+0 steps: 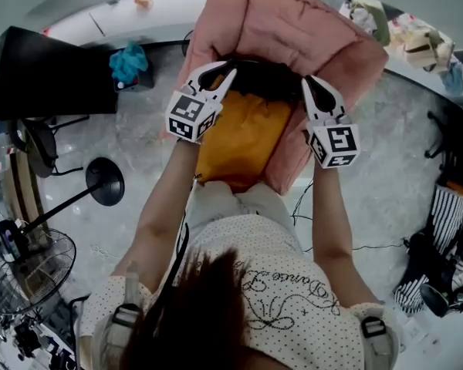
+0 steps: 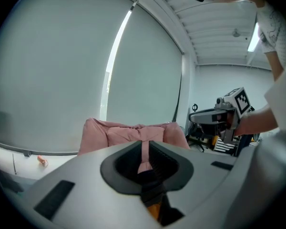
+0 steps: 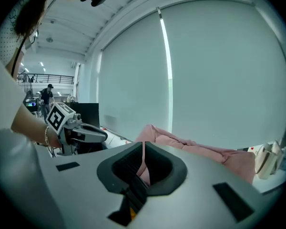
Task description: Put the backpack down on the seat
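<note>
I hold a pink padded backpack [image 1: 285, 45] with an orange back panel [image 1: 243, 137] up in front of me, off the floor. My left gripper [image 1: 228, 73] grips its upper edge on the left and my right gripper [image 1: 309, 83] grips it on the right. In the left gripper view the left gripper [image 2: 144, 157] is shut on a pink fold and a dark strap of the backpack [image 2: 119, 133]. The right gripper view shows the right gripper [image 3: 143, 163] shut on a thin pink fold of the backpack [image 3: 205, 151]. No seat is plainly in view.
A black flat panel [image 1: 54, 75] and a blue cloth [image 1: 129, 62] lie at the left. A round black stand base [image 1: 105, 182] and a wire fan [image 1: 23, 272] are on the floor lower left. A striped bag [image 1: 447, 214] and cables sit at the right.
</note>
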A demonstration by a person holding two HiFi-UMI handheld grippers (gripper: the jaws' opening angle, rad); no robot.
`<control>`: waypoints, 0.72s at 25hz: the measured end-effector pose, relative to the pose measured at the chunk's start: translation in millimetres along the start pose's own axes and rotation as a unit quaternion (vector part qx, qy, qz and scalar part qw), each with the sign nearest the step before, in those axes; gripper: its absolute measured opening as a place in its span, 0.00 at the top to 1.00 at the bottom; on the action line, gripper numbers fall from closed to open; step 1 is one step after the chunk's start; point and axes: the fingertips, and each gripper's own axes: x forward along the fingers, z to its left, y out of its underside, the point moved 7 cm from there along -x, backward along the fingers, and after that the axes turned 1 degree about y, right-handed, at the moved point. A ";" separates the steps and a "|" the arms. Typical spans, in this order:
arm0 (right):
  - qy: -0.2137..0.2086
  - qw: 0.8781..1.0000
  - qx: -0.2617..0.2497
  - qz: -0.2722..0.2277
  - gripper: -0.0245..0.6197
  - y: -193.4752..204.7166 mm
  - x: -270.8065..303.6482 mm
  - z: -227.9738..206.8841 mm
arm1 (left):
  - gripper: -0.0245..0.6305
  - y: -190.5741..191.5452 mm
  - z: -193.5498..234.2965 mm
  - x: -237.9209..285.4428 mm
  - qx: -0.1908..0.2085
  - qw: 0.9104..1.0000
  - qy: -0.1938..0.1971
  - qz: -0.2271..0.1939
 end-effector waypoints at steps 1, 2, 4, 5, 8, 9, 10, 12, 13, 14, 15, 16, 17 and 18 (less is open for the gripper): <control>0.005 1.000 0.000 -0.004 0.93 -4.5 -4.1 1.2 | 0.91 -5.4 -2.9 -3.0 0.001 1.000 0.001 -0.007; 0.009 1.000 0.001 -0.007 0.94 -8.0 -8.1 2.2 | 0.93 -10.4 -5.8 -5.7 0.001 1.000 0.002 -0.013; 0.014 1.000 0.007 -0.013 0.95 -13.8 -16.2 4.1 | 0.94 -19.5 -11.8 -10.9 0.001 1.000 0.006 -0.023; 0.016 1.000 0.011 -0.016 0.95 -16.9 -20.4 5.4 | 0.95 -24.0 -14.8 -13.8 0.002 1.000 0.008 -0.025; 0.020 0.999 0.018 -0.030 0.95 -28.9 -32.3 9.6 | 0.95 -35.4 -22.2 -20.3 0.014 1.000 0.013 -0.023; 0.020 0.999 0.018 -0.033 0.95 -33.0 -35.9 10.9 | 0.96 -38.4 -24.3 -22.3 0.019 0.999 0.015 -0.021; 0.021 0.999 0.016 -0.035 0.95 -36.6 -39.4 12.6 | 0.95 -41.0 -26.3 -25.2 0.023 0.999 0.017 -0.022; 0.022 0.999 0.009 -0.036 0.95 -42.6 -45.4 17.1 | 0.95 -46.0 -28.2 -32.9 0.024 0.999 0.018 -0.026; 0.023 0.999 0.006 -0.037 0.95 -45.5 -47.6 19.1 | 0.96 -49.0 -28.0 -36.6 0.024 0.999 0.018 -0.030; 0.024 0.999 0.003 -0.038 0.95 -48.3 -49.5 20.9 | 0.95 -52.2 -27.5 -40.1 0.023 0.999 0.018 -0.034; 0.025 0.999 0.002 -0.039 0.95 -51.2 -51.5 22.6 | 0.96 -55.5 -27.1 -43.7 0.023 0.999 0.018 -0.037; 0.025 0.999 0.002 -0.041 0.95 -54.0 -53.7 24.2 | 0.95 -58.9 -27.0 -47.2 0.023 0.999 0.017 -0.041; 0.025 0.999 0.003 -0.043 0.95 -56.9 -56.0 25.3 | 0.96 -62.6 -27.1 -50.4 0.024 0.999 0.016 -0.045; 0.026 0.999 0.005 -0.046 0.95 -59.7 -58.6 25.5 | 0.95 -66.4 -27.6 -52.8 0.025 0.998 0.015 -0.050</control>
